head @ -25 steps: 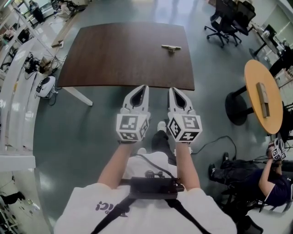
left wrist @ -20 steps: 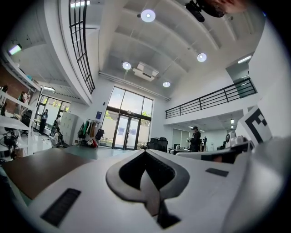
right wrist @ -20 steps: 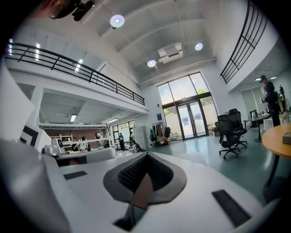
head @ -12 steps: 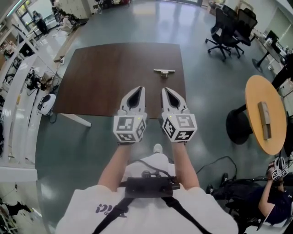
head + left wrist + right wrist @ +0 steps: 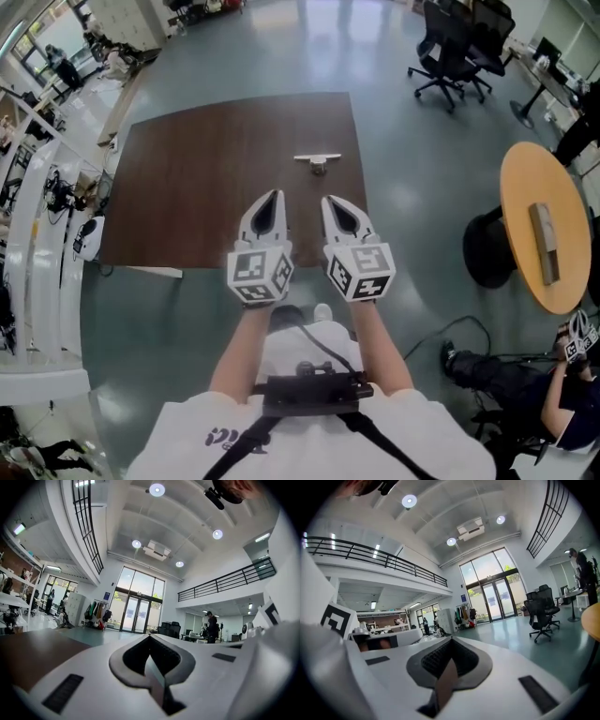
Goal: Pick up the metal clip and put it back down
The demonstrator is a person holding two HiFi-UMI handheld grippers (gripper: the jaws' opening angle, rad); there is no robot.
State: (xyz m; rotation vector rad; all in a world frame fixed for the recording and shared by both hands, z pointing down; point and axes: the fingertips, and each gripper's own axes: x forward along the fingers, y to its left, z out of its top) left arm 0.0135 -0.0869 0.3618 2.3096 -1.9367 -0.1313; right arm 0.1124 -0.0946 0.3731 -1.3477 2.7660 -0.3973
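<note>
Closer over table (image 5: pixel 187 187) edge, left tool (image 5: pixel 273 195) and right tool (image 5: pixel 330 200) closed, empty, metal clip (image 5: pixel 317 161) just ahead, apart

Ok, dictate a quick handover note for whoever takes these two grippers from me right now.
Left gripper: jaws together, nothing in them, held over the near edge of the brown table.
Right gripper: jaws together, empty, beside the left one.
Metal clip: lying on the table towards its far right side, ahead of the right gripper and apart from both.
Done: nothing; the clip is not yet picked up.
Left: open a gripper, reach forward, grasp the clip, lift it, set it back down.
</note>
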